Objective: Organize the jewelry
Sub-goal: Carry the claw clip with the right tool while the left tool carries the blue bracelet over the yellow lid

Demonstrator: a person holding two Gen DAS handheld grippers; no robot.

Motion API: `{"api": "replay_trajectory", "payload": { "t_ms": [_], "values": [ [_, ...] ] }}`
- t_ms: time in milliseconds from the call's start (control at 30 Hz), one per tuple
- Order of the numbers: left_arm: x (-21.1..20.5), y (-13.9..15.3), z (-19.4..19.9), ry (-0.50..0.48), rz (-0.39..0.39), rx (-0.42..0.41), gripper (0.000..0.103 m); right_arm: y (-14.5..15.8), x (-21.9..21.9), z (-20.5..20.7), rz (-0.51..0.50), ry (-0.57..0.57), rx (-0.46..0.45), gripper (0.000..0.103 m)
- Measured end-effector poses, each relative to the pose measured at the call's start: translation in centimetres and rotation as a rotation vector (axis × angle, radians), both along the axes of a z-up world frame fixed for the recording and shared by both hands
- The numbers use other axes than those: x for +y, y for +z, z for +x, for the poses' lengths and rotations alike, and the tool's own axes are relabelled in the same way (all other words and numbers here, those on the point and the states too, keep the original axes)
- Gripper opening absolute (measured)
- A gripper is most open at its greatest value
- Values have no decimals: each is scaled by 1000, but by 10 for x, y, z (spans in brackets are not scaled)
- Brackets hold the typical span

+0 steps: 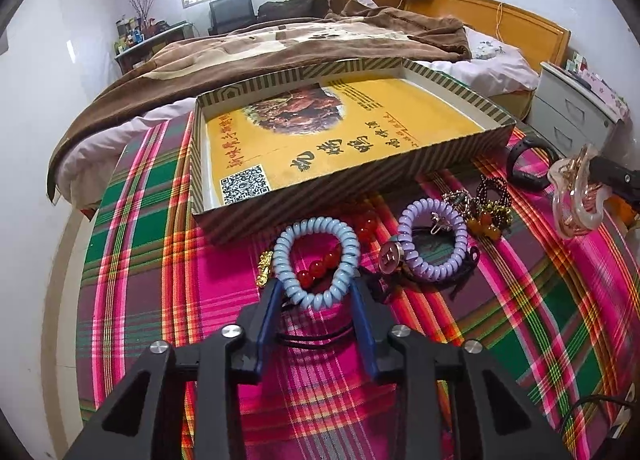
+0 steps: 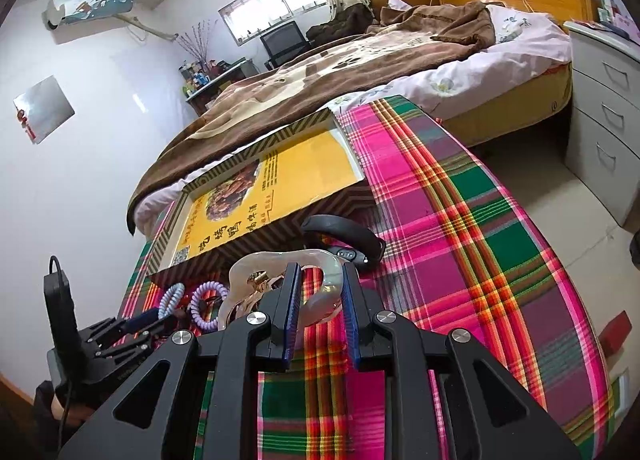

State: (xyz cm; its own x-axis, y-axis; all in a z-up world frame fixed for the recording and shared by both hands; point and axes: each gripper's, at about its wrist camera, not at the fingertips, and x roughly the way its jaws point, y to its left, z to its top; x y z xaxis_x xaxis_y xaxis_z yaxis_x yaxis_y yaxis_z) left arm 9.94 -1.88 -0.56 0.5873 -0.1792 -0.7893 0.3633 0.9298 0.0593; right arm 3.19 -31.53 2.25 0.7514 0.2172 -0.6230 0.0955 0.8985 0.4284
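Observation:
My left gripper [image 1: 316, 288] has its blue fingers closed on the near side of a light blue spiral hair tie [image 1: 318, 262], which stands up over a red bead bracelet [image 1: 320, 262]. My right gripper [image 2: 320, 280] is shut on a clear pearly hair claw clip [image 2: 320, 288], held above the cloth; the clip also shows in the left wrist view [image 1: 574, 196]. A purple spiral hair tie [image 1: 432, 242], a round button piece [image 1: 390, 258], dark and amber bead bracelets [image 1: 488, 204] and a black wristband [image 1: 524, 164] lie on the plaid cloth. The shallow striped box with a yellow bottom [image 1: 352, 132] sits behind them.
The plaid cloth [image 1: 540, 300] covers a table beside a bed with a brown blanket [image 1: 280, 44]. White drawers [image 2: 608, 108] stand at the right. A gold charm [image 1: 266, 270] lies left of the blue tie. A black cord [image 1: 316, 336] lies between my left fingers.

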Motion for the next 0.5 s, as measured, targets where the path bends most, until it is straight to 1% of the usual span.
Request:
{"api": "replay_trajectory", "payload": {
  "t_ms": [33, 167, 367, 500],
  "values": [
    [1, 1, -1, 0, -4, -3, 29, 0, 0, 0, 0, -1, 0, 20],
    [2, 10, -9, -6, -20, -29, 26, 0, 0, 0, -3, -3, -4, 20],
    [9, 29, -17, -1, -77, -64, 24, 2, 1, -2, -2, -1, -12, 20],
    [12, 41, -18, 7, -83, -89, 24, 9, 2, -4, -9, 1, -28, 20]
  ]
}}
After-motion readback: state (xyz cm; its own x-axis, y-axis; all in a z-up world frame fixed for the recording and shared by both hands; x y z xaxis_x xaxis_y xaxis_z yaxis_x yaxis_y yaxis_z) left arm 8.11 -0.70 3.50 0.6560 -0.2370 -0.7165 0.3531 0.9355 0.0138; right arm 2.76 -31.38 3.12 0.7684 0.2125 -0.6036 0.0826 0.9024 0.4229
